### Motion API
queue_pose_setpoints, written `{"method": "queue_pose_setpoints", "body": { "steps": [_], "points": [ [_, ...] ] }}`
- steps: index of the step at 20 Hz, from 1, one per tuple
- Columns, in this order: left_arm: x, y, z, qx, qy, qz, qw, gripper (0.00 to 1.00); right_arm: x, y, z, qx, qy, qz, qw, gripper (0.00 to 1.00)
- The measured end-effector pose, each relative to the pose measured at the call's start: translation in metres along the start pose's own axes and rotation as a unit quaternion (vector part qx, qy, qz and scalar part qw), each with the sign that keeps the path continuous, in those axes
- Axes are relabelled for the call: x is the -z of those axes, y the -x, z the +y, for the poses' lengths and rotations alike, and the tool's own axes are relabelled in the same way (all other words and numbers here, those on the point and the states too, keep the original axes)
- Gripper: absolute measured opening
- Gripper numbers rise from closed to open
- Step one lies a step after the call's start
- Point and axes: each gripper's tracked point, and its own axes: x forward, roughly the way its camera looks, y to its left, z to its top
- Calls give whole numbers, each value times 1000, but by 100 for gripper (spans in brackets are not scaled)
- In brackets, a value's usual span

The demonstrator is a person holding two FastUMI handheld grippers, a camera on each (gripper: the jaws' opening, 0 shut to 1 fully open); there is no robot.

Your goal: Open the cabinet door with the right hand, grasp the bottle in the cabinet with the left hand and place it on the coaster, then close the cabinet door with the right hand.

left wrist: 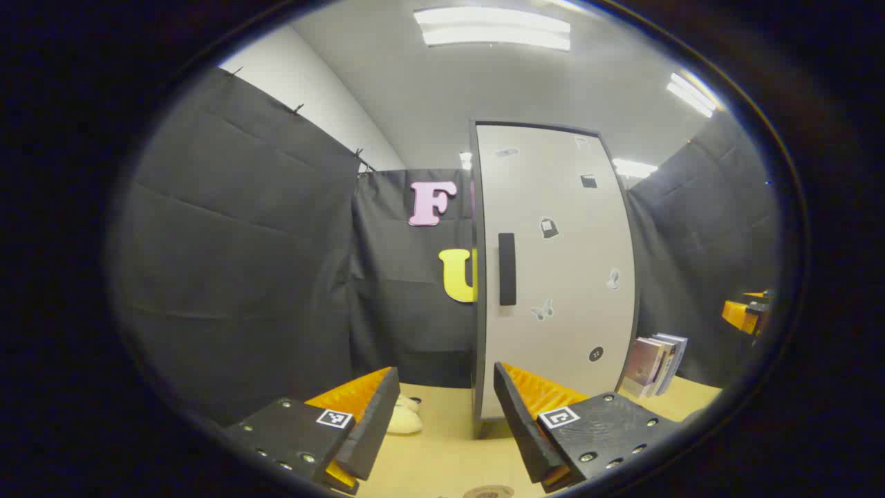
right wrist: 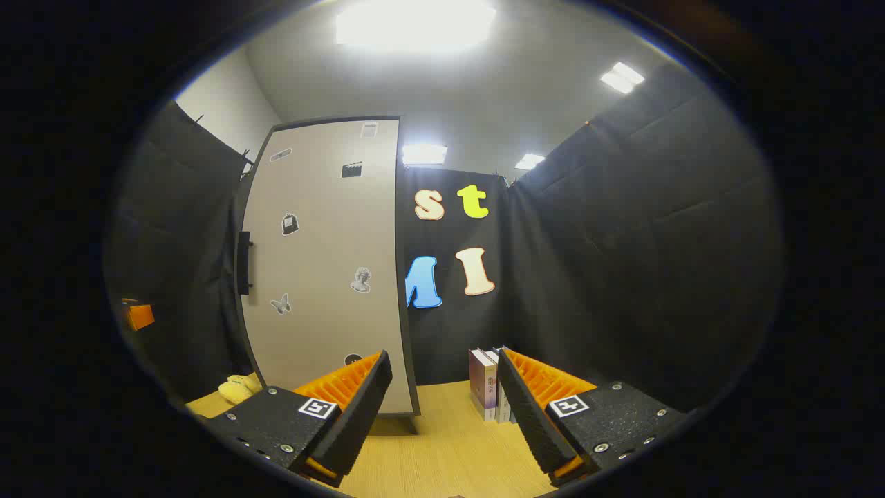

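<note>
Before the smooth, flat, closed cabinet door (left wrist: 553, 277), both ridged claws (left wrist: 442, 415) (right wrist: 442, 408) wide open, empty.

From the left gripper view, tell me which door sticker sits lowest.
The round dark sticker near the cabinet door's bottom edge. The butterfly sticker sits above it, and the rest sit higher.

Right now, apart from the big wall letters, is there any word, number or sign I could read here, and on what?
Cabinet door stickers: small pictures, no readable words.
Books: spines too blurred to read.
Coded squares on the left tool: pattern only, no words.
</note>
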Motion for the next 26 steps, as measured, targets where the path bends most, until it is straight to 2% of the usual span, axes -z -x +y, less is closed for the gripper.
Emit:
{"method": "queue_pose_setpoints", "body": {
  "steps": [2, 3, 7, 8, 10, 11, 12, 16, 17, 18, 20, 21, 23, 24, 26],
  "points": [
    [1, 3, 1, -1, -1, 0, 1000, 85, -1, 1, 1, -3, -1, 0, 1000, 95],
    [1, 3, 0, -1, -1, 1, 1000, 82, -2, 2, 1, -3, 0, -1, 1000, 95],
    [0, 5, 1, -3, 4, -1, 1000, 82, -4, 2, 2, -6, 3, -6, 1000, 95],
    [-2, 5, 1, -3, 3, -2, 1000, 86, -3, 2, 2, -6, 3, -6, 1000, 95],
    [-3, 5, 0, -3, -1, -4, 1000, 82, -3, 3, 2, -6, 1, -6, 1000, 95],
    [-3, 5, -1, -3, -2, -4, 1000, 86, -3, 3, 2, -6, 1, -6, 1000, 95],
    [-3, 6, -1, -3, -2, -4, 1000, 82, -3, 2, 3, -6, 1, -6, 1000, 95],
    [-1, 6, 0, -6, 4, -3, 1000, 82, -5, 1, 3, -6, -2, -9, 1000, 95],
    [-1, 6, 1, -8, 4, -4, 1000, 85, -6, 0, 5, -7, -3, -10, 1000, 95],
    [-3, 6, 2, -9, 4, -4, 1000, 82, -6, -2, 7, -10, -1, -10, 1000, 95],
    [-4, 6, 4, -12, 5, -5, 1000, 85, -9, -8, 9, -12, 8, -11, 1000, 95],
    [-4, 7, 4, -12, 5, -5, 1000, 82, -12, -10, 11, -15, 10, -12, 1000, 95],
    [-5, 9, 7, -15, 3, -6, 1000, 82, -18, -14, 17, -23, 6, -18, 1000, 95],
    [-6, 10, 9, -16, 2, -6, 1000, 86, -21, -18, 20, -26, 4, -21, 999, 95],
    [-7, 14, 13, -21, 0, -6, 1000, 85, -27, -25, 29, -33, 2, -24, 999, 95]
  ]
}}
